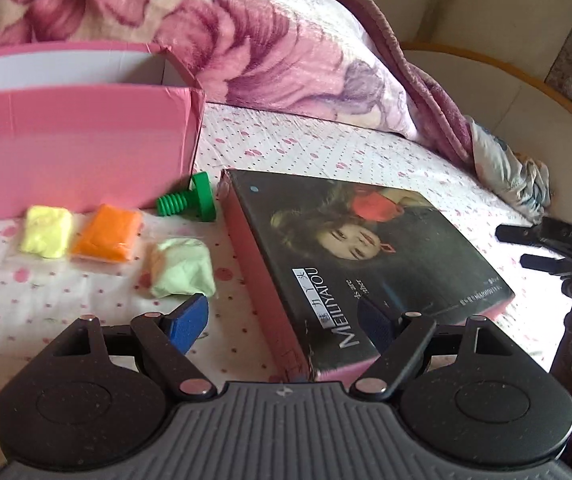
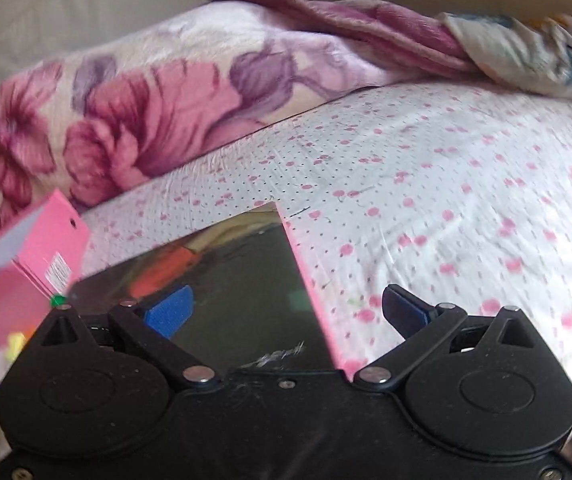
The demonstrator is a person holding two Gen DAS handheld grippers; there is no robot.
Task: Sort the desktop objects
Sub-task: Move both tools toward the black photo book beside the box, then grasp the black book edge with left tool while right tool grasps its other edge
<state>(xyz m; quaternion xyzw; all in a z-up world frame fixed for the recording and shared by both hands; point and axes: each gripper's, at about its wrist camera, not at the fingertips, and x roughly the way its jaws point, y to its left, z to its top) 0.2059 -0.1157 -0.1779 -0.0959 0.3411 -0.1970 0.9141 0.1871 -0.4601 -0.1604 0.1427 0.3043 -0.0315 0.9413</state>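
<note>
Bedsheet (image 1: pixel 325 148): white, pink cherry print with small dark dots, covering the whole bed surface. Floral blanket (image 1: pixel 246 40): plush, cream with large pink and purple flowers, bunched along the far edge of the bed. Mauve blanket fold (image 1: pixel 417 80): lying against the floral blanket toward the far right corner. Crumpled printed cloth (image 1: pixel 513 176): white with blue and grey marks, at the right edge, touching the mauve fold. Pale wall (image 2: pixel 86 4) behind the bedding. Curved wooden edge (image 1: pixel 485 60) beyond the right corner; identity unclear.
</note>
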